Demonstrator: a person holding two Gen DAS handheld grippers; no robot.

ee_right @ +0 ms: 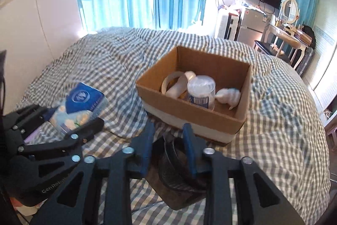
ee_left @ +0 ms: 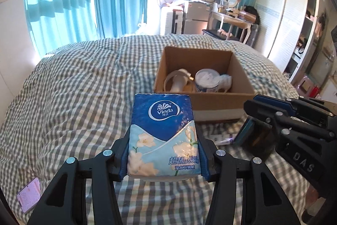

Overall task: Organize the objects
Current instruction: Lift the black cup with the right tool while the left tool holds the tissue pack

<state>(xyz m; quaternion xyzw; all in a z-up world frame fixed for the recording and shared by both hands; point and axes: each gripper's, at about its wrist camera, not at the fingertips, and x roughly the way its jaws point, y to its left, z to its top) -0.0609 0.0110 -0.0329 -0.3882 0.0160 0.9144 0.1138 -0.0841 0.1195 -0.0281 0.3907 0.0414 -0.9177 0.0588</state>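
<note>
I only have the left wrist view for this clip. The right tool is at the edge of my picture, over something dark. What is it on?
Observer: The right tool straddles a dark round container, one blue pad on each side of its rim.
Operator: Is it shut on it?
Observer: The pads sit at the rim, but I cannot tell if they press it.
Operator: My tissue pack hides the box's near wall. Anything there?
Observer: The cardboard box has a pale band along its near wall, low down.
Operator: And where is the pack relative to the box?
Observer: The Vinda tissue pack, in the left tool, is left of the box, not over it.
</note>
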